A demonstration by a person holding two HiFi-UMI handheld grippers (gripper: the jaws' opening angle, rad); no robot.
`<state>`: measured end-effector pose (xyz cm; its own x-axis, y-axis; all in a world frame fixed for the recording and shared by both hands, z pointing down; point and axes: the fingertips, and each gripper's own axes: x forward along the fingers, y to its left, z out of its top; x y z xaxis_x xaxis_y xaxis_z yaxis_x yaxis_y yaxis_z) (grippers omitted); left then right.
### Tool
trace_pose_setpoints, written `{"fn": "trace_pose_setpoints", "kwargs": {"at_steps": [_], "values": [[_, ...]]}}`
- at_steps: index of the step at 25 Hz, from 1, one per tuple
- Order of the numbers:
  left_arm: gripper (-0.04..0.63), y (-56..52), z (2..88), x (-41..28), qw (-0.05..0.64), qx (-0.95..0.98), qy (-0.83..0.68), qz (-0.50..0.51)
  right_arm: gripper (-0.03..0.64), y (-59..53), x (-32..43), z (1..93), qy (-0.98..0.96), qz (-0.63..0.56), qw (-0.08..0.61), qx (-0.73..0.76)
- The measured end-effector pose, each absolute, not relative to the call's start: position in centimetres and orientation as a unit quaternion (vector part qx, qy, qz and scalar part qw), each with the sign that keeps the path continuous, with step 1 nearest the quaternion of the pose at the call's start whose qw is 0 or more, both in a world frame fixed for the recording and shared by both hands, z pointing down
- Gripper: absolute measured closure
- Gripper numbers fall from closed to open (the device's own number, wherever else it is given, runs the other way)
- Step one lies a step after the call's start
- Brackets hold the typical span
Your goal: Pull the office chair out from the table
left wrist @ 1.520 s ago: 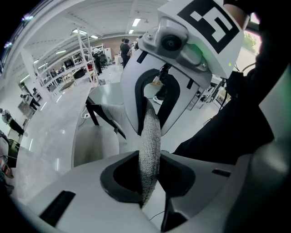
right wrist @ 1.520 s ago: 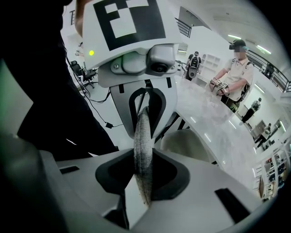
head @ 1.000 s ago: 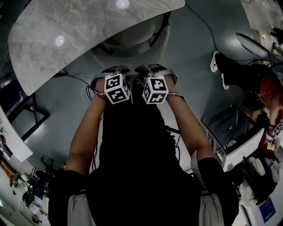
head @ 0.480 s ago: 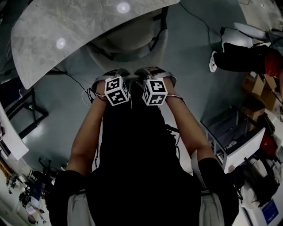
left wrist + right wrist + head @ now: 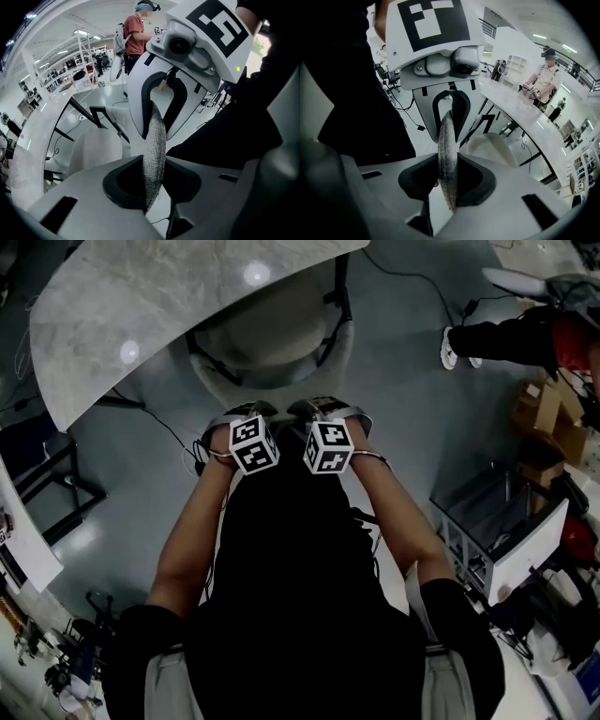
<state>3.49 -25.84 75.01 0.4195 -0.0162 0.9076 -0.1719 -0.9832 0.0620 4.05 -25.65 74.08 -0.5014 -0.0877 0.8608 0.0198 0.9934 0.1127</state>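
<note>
You're mid-pull here, I'd say. Both tongs are clamped on the mesh top edge of the office chair [image 5: 272,343] backrest. The left tongs [image 5: 152,185] have that mesh edge [image 5: 154,150] pinched tight between them, and it's the same deal for the right tongs [image 5: 447,185]. In the head view they sit side by side, about centre frame.

The chair sits in the upper middle of the head view. Its far end is tucked under the rim of the table [image 5: 122,306] and its near part is out in the open, so I'd call it partway out, not clear yet.

Next move as I read it: hold both grips firm and draw the chair straight toward you, down the frame. Pull evenly on both sides so it doesn't swivel. Also watch the cable [image 5: 164,420] on the floor just left of your left arm, since a caster could snag on it.
</note>
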Motion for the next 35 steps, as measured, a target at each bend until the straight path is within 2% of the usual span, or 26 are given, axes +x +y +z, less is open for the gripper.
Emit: {"fn": "trace_pose_setpoints", "kwargs": {"at_steps": [4,16,35], "values": [[0.499,-24.4,75.1,3.8,0.056,0.841,-0.052,0.535,0.52,-24.1,4.3,74.3,-0.863,-0.052,0.501,0.036],[0.499,-16.7,75.5,4.0,0.063,0.842,-0.026,0.535,0.52,-16.6,4.4,75.0,-0.858,-0.03,0.509,0.062],[0.5,-8.2,76.1,6.5,0.054,0.842,-0.041,0.535,0.518,-8.1,7.1,75.6,-0.856,-0.013,0.516,0.039]]}}
